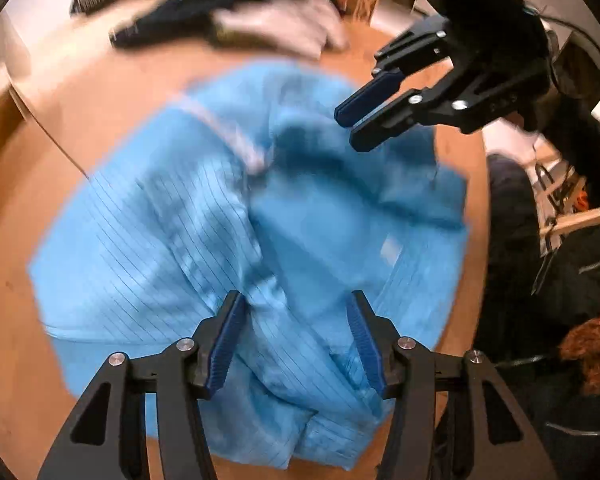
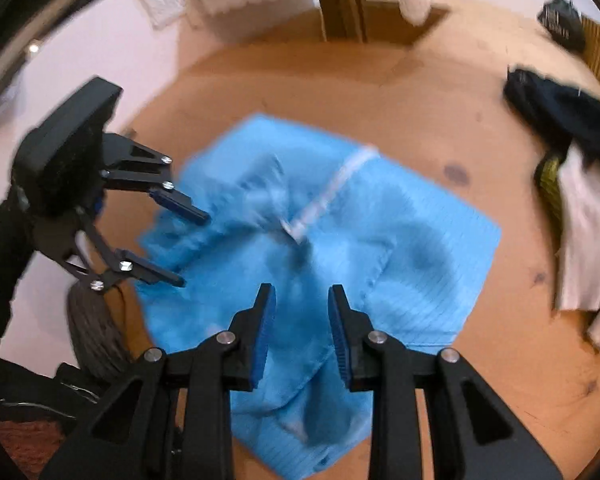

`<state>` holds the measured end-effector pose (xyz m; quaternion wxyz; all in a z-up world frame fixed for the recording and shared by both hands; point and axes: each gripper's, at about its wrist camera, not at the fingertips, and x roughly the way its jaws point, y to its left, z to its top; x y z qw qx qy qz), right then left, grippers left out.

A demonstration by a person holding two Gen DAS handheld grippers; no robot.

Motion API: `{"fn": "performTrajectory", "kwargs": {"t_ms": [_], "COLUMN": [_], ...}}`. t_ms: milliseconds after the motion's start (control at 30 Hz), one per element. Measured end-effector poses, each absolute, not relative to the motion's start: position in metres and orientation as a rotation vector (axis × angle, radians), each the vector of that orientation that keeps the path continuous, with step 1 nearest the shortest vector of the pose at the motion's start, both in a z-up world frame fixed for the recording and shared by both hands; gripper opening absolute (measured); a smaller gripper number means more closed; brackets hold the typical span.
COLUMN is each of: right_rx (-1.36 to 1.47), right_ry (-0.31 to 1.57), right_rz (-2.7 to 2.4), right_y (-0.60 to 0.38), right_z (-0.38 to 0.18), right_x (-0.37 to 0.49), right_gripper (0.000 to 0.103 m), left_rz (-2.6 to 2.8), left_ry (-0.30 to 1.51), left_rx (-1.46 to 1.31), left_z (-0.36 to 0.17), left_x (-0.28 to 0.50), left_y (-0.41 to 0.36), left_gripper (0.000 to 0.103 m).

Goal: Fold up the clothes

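Note:
A light blue pinstriped garment point(image 1: 204, 232) lies crumpled and partly folded on the wooden table point(image 1: 32, 184), with a pale strip along one edge point(image 1: 224, 132). My left gripper point(image 1: 296, 320) hangs over its near part, open, with nothing between the pads. The right gripper point(image 1: 346, 128) hovers over the garment's far right corner, its jaws a narrow gap apart and empty. In the right wrist view the same garment point(image 2: 412, 248) fills the centre under the right gripper point(image 2: 300, 304). There the left gripper point(image 2: 194, 249) stands open at the cloth's left edge.
A heap of dark and white clothes point(image 1: 236, 28) lies at the table's far side, also seen as clothes point(image 2: 576, 184) on the right. A small black object point(image 2: 560, 20) sits near a slatted wooden rail. A person's dark clothing point(image 1: 540, 280) borders the table's right edge.

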<state>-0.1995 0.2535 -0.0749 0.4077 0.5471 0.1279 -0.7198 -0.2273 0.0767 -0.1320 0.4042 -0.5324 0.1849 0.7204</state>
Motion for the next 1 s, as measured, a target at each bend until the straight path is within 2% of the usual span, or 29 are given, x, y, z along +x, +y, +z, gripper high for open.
{"fn": "performTrajectory", "kwargs": {"t_ms": [67, 167, 233, 367, 467, 633, 667, 867, 900, 967, 1000], "right_rx": [1.477, 1.441, 1.373, 1.322, 1.383, 1.458, 1.458, 1.388, 1.356, 1.279, 1.251], "right_ry": [0.342, 0.191, 0.147, 0.202, 0.301, 0.461, 0.462, 0.423, 0.413, 0.442, 0.473], "right_rz": [-1.782, -1.819, -1.900, -1.939, -1.885, -1.874, -1.881, -1.951, -1.970, -1.956, -1.927], "right_y": [0.246, 0.274, 0.292, 0.292, 0.265, 0.252, 0.253, 0.254, 0.252, 0.231, 0.214], "right_z": [-0.099, -0.078, -0.056, -0.048, -0.087, -0.120, -0.117, -0.079, -0.068, -0.052, -0.050], "right_x": [-0.206, -0.206, -0.202, -0.189, -0.185, -0.185, -0.186, -0.188, -0.186, -0.174, -0.164], "right_gripper": [0.027, 0.027, 0.027, 0.027, 0.027, 0.027, 0.027, 0.028, 0.029, 0.043, 0.043], "left_rz": [1.807, 1.855, 1.915, 2.020, 2.042, 1.949, 1.955, 2.050, 2.068, 2.065, 2.067], "left_ry": [0.488, 0.444, 0.430, 0.427, 0.367, 0.372, 0.404, 0.261, 0.268, 0.243, 0.236], "left_rx": [-1.337, -1.256, -1.213, -1.188, -1.237, -1.328, -1.330, -1.323, -1.322, -1.320, -1.318], "left_z": [-0.133, -0.105, -0.085, -0.071, -0.086, -0.118, -0.119, -0.106, -0.106, -0.108, -0.109], "left_x": [-0.220, -0.207, -0.201, -0.204, -0.210, -0.206, -0.201, -0.185, -0.181, -0.175, -0.172], "left_y": [0.077, 0.063, 0.047, 0.010, 0.002, 0.014, 0.016, -0.025, -0.032, -0.040, -0.044], "left_gripper": [0.051, 0.052, 0.057, 0.059, 0.059, 0.059, 0.059, 0.059, 0.059, 0.059, 0.059]}}
